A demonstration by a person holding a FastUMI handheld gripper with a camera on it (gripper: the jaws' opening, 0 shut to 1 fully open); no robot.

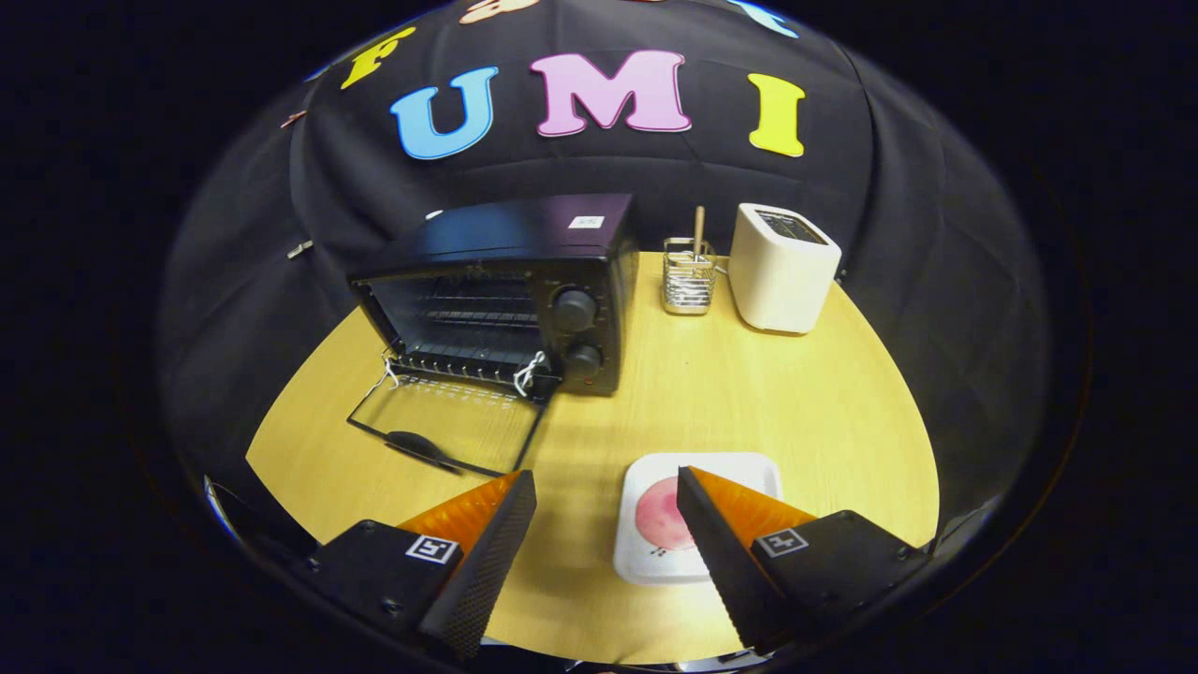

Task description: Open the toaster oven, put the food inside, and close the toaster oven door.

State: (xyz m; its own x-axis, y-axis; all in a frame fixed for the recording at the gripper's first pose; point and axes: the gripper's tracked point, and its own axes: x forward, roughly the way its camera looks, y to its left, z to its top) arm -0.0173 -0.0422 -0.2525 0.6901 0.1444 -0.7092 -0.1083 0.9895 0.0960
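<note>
**Gripper held apart above the plate, oven door down**

Nearest to the camera, the gripper (606, 487) is seen with its two fingers spread wide, and nothing is held between them. A bare strip of the wooden table (749, 393) is seen in the gap between the fingers.

Just ahead of the fingers, a white square plate (655, 552) is placed on the table. It is partly covered by the right finger. On the plate a round pink piece of food (660, 515) is lying; what kind of food it is cannot be told. The food is not touched by either finger.

Beyond the left finger, the black toaster oven (510, 290) is found. Its glass door (445, 423) is folded down flat on the table, with the handle at the near edge. The wire rack inside the oven is seen, and nothing is lying on it. Two round knobs are placed one above the other on the right side of the oven front.

To the right of the oven, near the back of the table, a small wire basket (688, 276) with a wooden stick standing in it is seen. Just beside it a white toaster (781, 267) is standing.
</note>
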